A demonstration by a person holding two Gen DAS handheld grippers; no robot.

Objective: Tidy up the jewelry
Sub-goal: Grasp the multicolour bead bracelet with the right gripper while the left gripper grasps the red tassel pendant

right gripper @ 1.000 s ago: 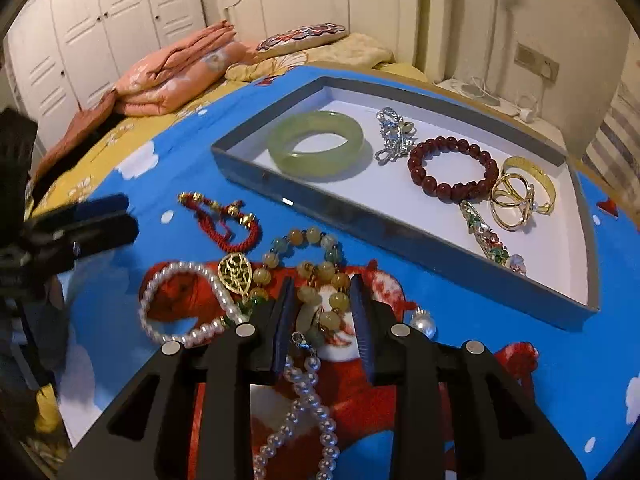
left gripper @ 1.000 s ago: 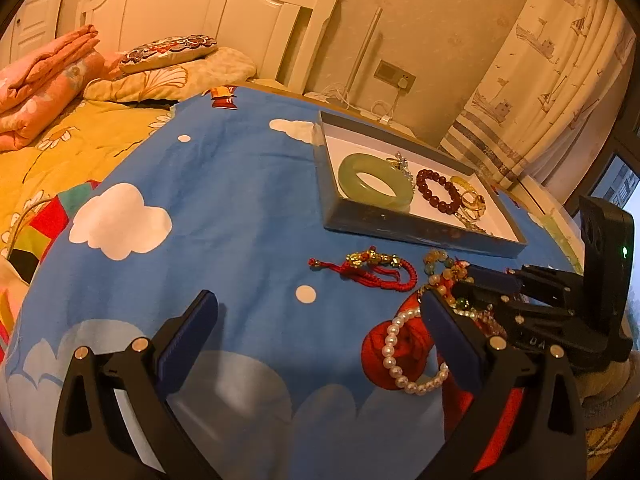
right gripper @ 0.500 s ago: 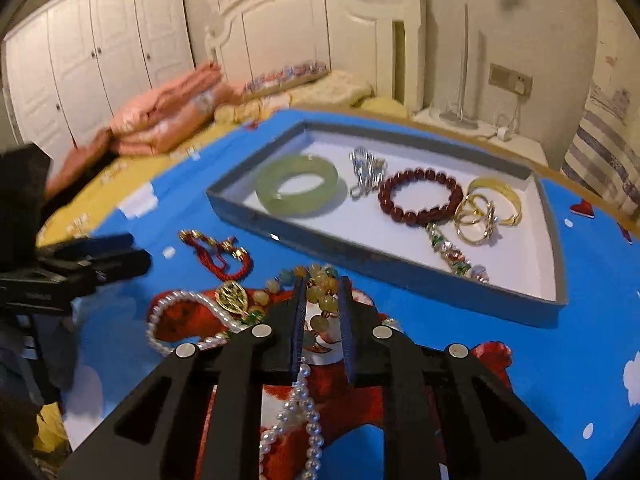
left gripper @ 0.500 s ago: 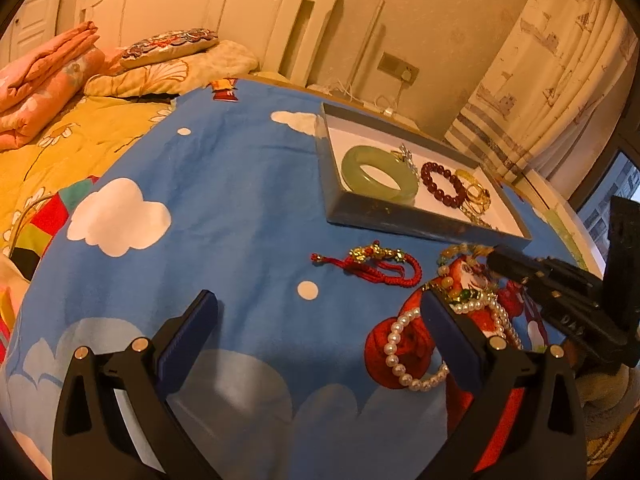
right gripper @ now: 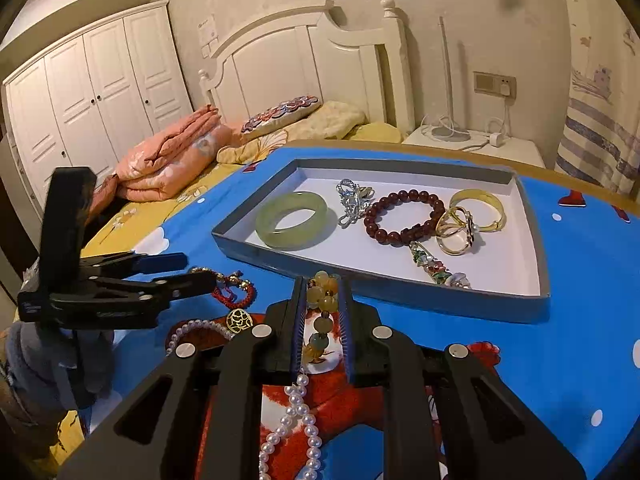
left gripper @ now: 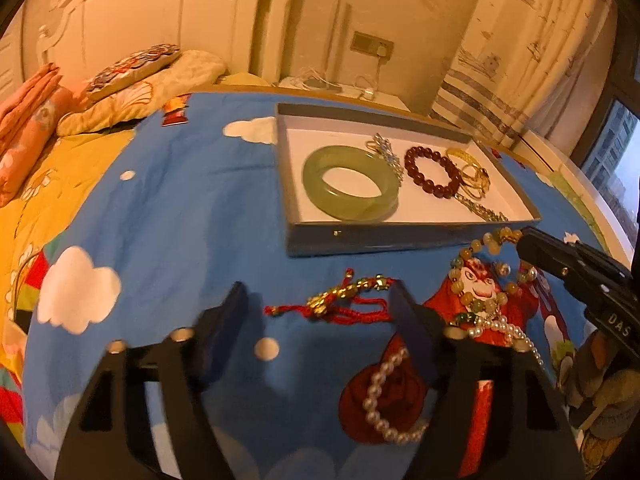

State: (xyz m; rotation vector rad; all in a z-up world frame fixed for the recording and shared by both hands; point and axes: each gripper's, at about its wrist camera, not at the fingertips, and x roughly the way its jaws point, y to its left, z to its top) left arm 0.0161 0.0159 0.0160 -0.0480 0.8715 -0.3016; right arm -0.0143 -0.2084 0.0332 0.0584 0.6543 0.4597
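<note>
A grey tray [left gripper: 404,240] [right gripper: 400,286] on the blue cloth holds a green jade bangle [left gripper: 350,182] [right gripper: 292,220], a dark red bead bracelet [left gripper: 432,172] [right gripper: 404,216], gold rings [right gripper: 468,220] and a silver piece [right gripper: 352,200]. My right gripper [right gripper: 322,304] is shut on a multicoloured bead bracelet [right gripper: 322,300] [left gripper: 480,276] just before the tray's front wall. My left gripper [left gripper: 316,308] is open over a red cord bracelet [left gripper: 348,304] [right gripper: 236,292]. A pearl bracelet [left gripper: 384,400] and pearl strand [right gripper: 296,412] lie on the cloth.
The table is round with a wooden rim [right gripper: 400,146]. A bed with pink folded quilts [right gripper: 172,160] and a pillow [right gripper: 284,114] lies behind left. A nightstand with cables [right gripper: 472,140] and a curtain [left gripper: 520,48] stand behind the tray.
My right gripper has lifted the multicoloured bead bracelet and carried it toward the tray. My left gripper has moved forward and right, over the red cord bracelet.
</note>
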